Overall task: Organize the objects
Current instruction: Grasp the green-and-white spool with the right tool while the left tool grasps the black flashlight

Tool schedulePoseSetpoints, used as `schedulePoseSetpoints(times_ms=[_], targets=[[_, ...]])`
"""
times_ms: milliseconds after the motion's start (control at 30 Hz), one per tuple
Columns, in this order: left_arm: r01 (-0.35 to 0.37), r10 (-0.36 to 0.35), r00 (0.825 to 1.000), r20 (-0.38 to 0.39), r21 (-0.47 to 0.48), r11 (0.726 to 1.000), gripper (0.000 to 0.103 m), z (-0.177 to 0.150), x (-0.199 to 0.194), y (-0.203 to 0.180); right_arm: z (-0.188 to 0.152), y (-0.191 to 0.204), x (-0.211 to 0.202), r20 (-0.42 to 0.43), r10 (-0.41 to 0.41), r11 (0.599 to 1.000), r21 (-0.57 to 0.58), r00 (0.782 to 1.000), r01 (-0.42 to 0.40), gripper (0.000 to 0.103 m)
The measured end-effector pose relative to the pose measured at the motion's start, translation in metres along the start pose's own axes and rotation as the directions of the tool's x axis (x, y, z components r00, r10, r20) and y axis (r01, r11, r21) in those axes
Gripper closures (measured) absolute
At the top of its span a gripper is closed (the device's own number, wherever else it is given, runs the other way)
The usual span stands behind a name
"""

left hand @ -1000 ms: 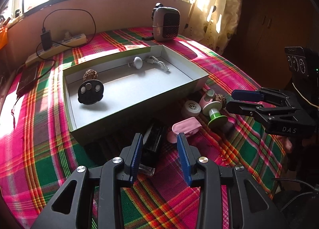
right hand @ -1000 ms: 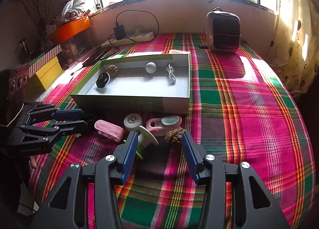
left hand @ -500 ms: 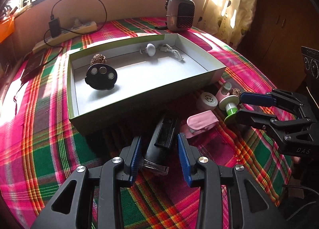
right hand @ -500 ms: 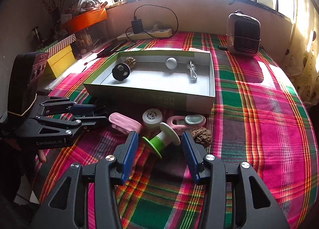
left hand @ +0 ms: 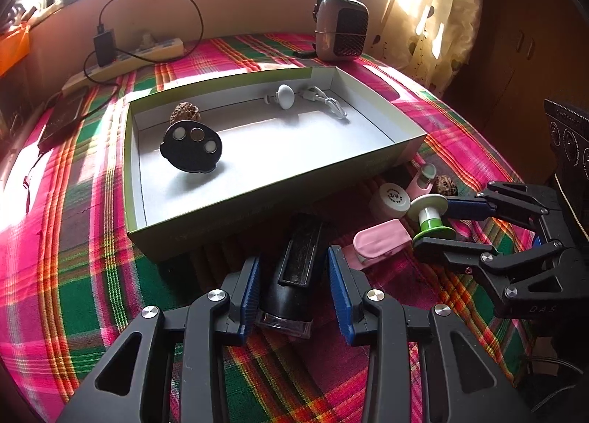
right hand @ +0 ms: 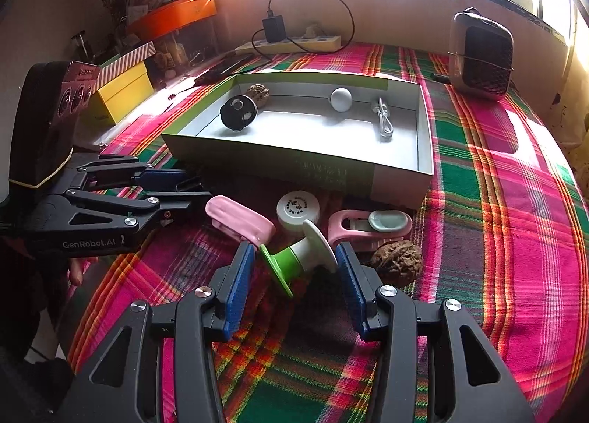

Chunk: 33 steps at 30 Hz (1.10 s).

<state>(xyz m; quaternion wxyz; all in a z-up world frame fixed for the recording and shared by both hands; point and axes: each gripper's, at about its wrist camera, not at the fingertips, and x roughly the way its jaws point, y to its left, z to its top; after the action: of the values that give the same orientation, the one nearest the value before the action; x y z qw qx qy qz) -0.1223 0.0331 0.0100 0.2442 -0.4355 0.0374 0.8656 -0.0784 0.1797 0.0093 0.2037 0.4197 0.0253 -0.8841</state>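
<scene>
A shallow green box (left hand: 257, 198) (right hand: 294, 165) holds a black disc (left hand: 192, 148), a walnut (left hand: 186, 113), a white knob (left hand: 285, 96) and a white cable (left hand: 327, 102). In front of it lie a black flashlight (left hand: 298, 268), a pink case (left hand: 381, 242) (right hand: 239, 222), a white round cap (right hand: 298, 207), a pink clip (right hand: 368, 226) and a walnut (right hand: 397, 263). My left gripper (left hand: 294, 294) is open, its fingers either side of the flashlight. My right gripper (right hand: 296, 283) is open around a green-and-white spool (right hand: 300, 257) (left hand: 429, 217).
A small heater (left hand: 342, 31) (right hand: 480, 55) stands behind the box. A power strip with charger (left hand: 125, 58) (right hand: 291, 42) lies by the wall. A yellow box (right hand: 121, 91) and orange tray (right hand: 173, 14) sit at far left. A plaid cloth (right hand: 497, 220) covers the surface.
Both grippers have moved forward and down. The left one now straddles the flashlight, the right one now straddles the spool. Both stay open.
</scene>
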Motion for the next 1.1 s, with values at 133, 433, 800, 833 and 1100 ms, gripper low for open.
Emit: schedulePoseSetpoints(times_ms=[133, 433, 800, 833, 1100], targets=[[-0.024, 0.024, 1.000, 0.003, 0.013, 1.000, 0.069, 0.0006, 0.0005, -0.0015, 0.0006, -0.0004, 0.0058, -0.019, -0.015, 1.000, -0.002, 1.000, 0.015, 0.056], [-0.047, 0.047, 0.999, 0.016, 0.022, 0.999, 0.069, 0.0002, 0.0017, -0.0020, 0.0021, 0.0032, 0.0089, -0.028, -0.049, 0.998, -0.035, 0.998, 0.048, 0.056], [-0.050, 0.050, 0.998, 0.027, 0.009, 0.999, 0.075, -0.0011, 0.0012, -0.0009, 0.0017, -0.0021, 0.0069, -0.023, -0.069, 0.998, -0.015, 0.997, 0.069, 0.069], [-0.053, 0.053, 0.998, 0.027, 0.008, 0.999, 0.078, -0.0011, 0.0012, 0.0000, 0.0017, -0.0024, 0.0068, -0.023, -0.067, 0.998, -0.013, 0.997, 0.067, 0.069], [-0.052, 0.052, 0.998, 0.028, 0.004, 0.999, 0.078, -0.0013, 0.0013, 0.0016, 0.0016, -0.0015, 0.0072, -0.023, -0.074, 0.997, -0.019, 0.997, 0.074, 0.069]])
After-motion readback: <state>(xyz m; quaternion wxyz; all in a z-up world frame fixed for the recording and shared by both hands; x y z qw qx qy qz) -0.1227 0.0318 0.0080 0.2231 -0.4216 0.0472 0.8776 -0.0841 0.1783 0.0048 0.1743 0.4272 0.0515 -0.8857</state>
